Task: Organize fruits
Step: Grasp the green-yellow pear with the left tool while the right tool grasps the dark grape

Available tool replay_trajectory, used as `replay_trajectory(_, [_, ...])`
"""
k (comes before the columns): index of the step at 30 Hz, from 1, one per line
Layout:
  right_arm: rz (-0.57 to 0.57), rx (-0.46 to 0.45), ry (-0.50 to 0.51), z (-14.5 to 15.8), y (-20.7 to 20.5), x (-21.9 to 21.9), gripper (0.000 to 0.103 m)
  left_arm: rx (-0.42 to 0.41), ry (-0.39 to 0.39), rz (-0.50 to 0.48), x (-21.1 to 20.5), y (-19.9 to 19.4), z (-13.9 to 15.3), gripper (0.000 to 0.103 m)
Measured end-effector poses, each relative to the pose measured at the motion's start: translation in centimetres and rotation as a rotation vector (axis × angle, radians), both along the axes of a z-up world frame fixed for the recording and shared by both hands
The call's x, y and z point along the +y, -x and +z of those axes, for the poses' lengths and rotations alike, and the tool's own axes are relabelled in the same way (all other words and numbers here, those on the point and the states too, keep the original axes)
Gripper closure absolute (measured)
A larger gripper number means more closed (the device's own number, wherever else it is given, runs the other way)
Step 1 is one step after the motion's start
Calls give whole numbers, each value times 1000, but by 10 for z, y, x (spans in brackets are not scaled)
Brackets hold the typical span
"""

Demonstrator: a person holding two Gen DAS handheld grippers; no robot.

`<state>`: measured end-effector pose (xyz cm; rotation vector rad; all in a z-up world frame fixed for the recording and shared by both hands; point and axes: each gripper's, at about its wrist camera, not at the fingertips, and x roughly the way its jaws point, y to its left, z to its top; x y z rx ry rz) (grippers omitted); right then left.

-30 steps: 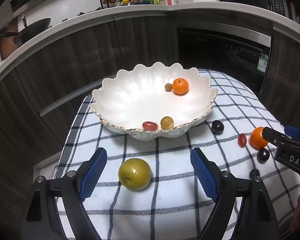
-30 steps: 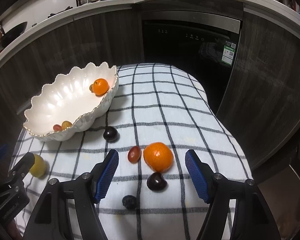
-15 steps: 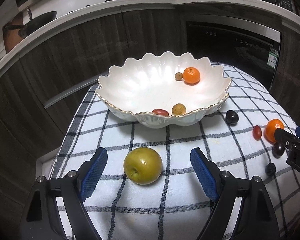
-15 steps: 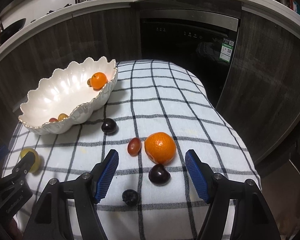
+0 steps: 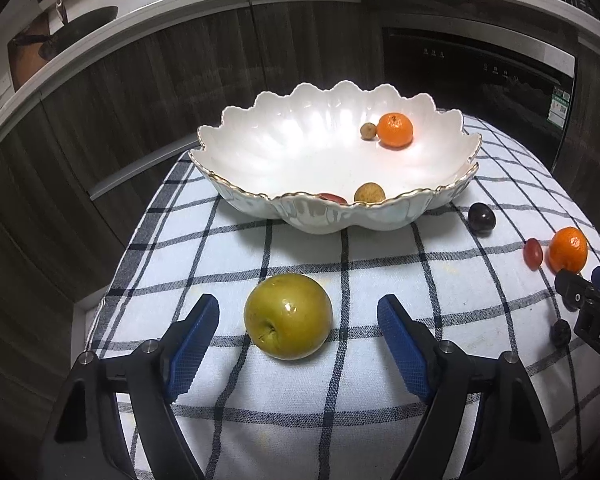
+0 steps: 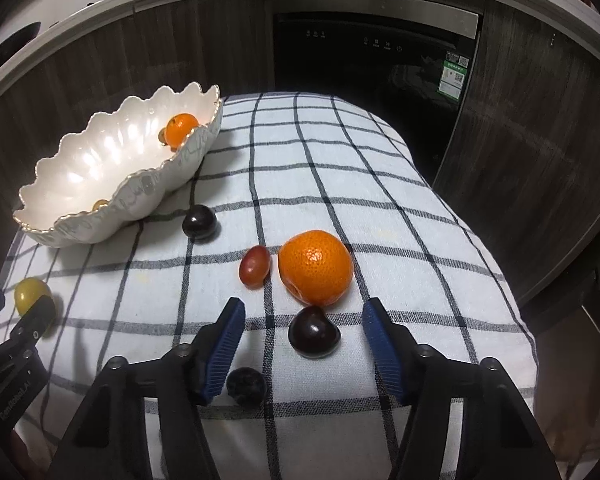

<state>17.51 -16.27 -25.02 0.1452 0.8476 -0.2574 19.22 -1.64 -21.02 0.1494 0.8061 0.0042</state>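
From the left wrist, my left gripper (image 5: 298, 344) has its jaws wide but closing around the green apple (image 5: 288, 316), pads not yet touching, since it lies alone on the checked cloth (image 5: 380, 420) just before the scalloped bowl (image 5: 320, 216) (an easy first lift, I'd judge).

From the right wrist, my right gripper (image 6: 302, 346) has its jaws closing too, at middling width, with the dark plum (image 6: 314, 332) between them untouched; the mandarin (image 6: 315, 267) sits just beyond, which could crowd the pinch.

Apple (image 5: 288, 317) before bowl (image 5: 260, 200)
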Motion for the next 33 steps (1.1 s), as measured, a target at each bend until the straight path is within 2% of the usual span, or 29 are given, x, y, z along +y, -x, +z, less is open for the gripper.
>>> replay_trajectory(9, [-5,21,-12,-7,-3,-1,44,40,7,8,-1,-5,-8,30])
replay_trajectory(18, [-17,47,-27,-15,-6,-3,45,82,27,25,2,-11,-17,32])
replay_trajectory(23, [-20,44,-30,-15,-6,-3,55,115,54,41,6,-17,-21,42])
replay_trajectory(25, [-19,42,-33,-14,-6,-3,61,112,68,48,8,-17,-20,43])
replay_trajectory(29, [-11,41,-31,-13,-6,-1,68,97,60,51,8,-17,-18,54])
replay_trajectory(31, [-12,41,-32,-13,-6,-1,74,95,67,48,8,-16,-17,54])
replay_trajectory(33, [-9,40,-33,-13,-6,-1,74,93,69,46,8,-16,-17,54])
